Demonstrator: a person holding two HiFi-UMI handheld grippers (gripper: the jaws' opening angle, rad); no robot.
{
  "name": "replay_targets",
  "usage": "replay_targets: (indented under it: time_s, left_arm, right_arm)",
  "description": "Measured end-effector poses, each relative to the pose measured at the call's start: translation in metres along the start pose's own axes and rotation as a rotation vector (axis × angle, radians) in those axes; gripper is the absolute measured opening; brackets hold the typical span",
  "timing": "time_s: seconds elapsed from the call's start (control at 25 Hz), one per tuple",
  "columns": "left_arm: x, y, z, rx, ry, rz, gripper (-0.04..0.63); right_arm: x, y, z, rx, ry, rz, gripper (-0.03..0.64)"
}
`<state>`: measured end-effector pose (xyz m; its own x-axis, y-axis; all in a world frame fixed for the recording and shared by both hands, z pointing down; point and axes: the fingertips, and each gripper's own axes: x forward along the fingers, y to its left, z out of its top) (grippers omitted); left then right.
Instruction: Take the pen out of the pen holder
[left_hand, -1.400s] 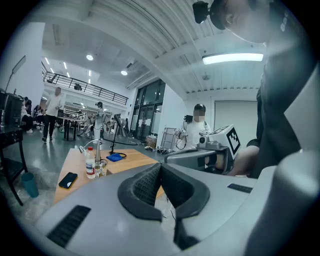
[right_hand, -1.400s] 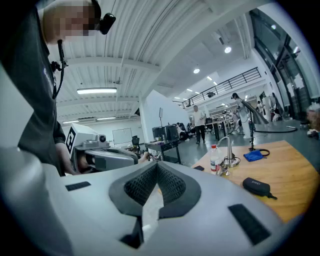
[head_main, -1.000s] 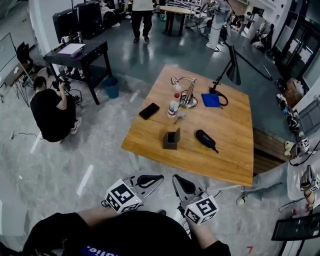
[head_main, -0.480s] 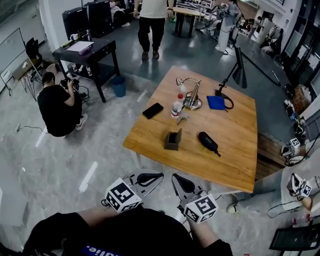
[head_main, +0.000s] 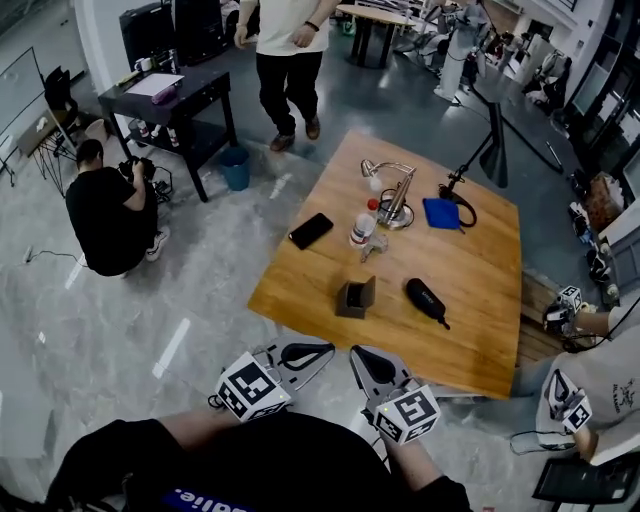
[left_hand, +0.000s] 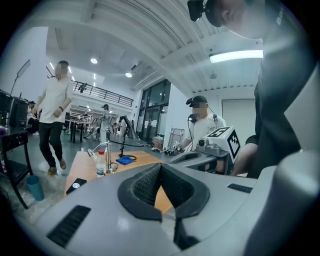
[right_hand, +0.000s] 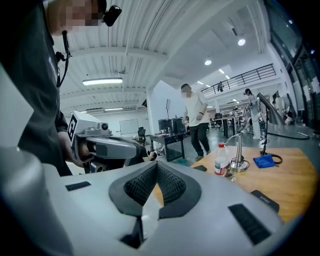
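The dark grey pen holder (head_main: 356, 297) stands near the front edge of the wooden table (head_main: 480, 290). I cannot make out a pen in it at this distance. My left gripper (head_main: 318, 352) and right gripper (head_main: 362, 358) hang side by side over the floor, short of the table's near edge. Both are shut with nothing between the pads. In the left gripper view the pads (left_hand: 150, 187) meet in front of the table. The right gripper view shows the same with its pads (right_hand: 170, 186), and the table (right_hand: 280, 182) lies ahead on the right.
On the table are a black case (head_main: 425, 298), a phone (head_main: 311, 230), a bottle (head_main: 361, 228), a silver desk lamp (head_main: 393, 195), a blue cloth (head_main: 441, 213) and a black lamp (head_main: 493, 140). A person (head_main: 285, 60) walks beyond the table; another crouches (head_main: 100, 215) at the left.
The walking person has come nearer to the table's far side. The table sits slightly lower and further right in the head view. Both grippers stay shut in about the same place.
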<state>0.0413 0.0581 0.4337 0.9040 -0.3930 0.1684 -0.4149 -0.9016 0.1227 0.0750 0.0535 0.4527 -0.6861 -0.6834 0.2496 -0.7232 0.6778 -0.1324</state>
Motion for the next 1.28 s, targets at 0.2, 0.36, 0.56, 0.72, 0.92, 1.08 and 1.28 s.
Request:
replay_targets:
  time_s: [0.2, 0.36, 0.56, 0.72, 0.92, 1.08, 1.28]
  left_arm:
    - [0.002, 0.059, 0.013, 0.023, -0.006, -0.064, 0.008]
    - [0.008, 0.089, 0.015, 0.041, -0.002, -0.108, 0.008]
    - [0.023, 0.109, 0.015, 0.026, 0.007, -0.1, 0.008]
    - [0.039, 0.119, 0.013, 0.009, 0.019, -0.084, 0.008]
    - [0.051, 0.127, 0.009, -0.017, 0.041, -0.048, 0.008]
    - [0.052, 0.129, 0.005, -0.021, 0.051, -0.038, 0.008]
    - [0.049, 0.127, 0.0, -0.023, 0.066, -0.028, 0.008]
  right_arm:
    - [0.041, -0.024, 0.012, 0.011, 0.023, -0.077, 0.006]
    - [0.068, -0.043, 0.018, -0.009, 0.035, -0.132, 0.006]
    - [0.088, -0.069, -0.006, -0.078, 0.152, -0.151, 0.007]
    - [0.097, -0.091, -0.035, -0.1, 0.264, -0.14, 0.008]
    - [0.105, -0.106, -0.07, -0.12, 0.38, -0.117, 0.023]
    - [0.111, -0.114, -0.096, -0.166, 0.48, -0.111, 0.064]
    - [0.121, -0.123, -0.118, -0.281, 0.583, -0.155, 0.077]
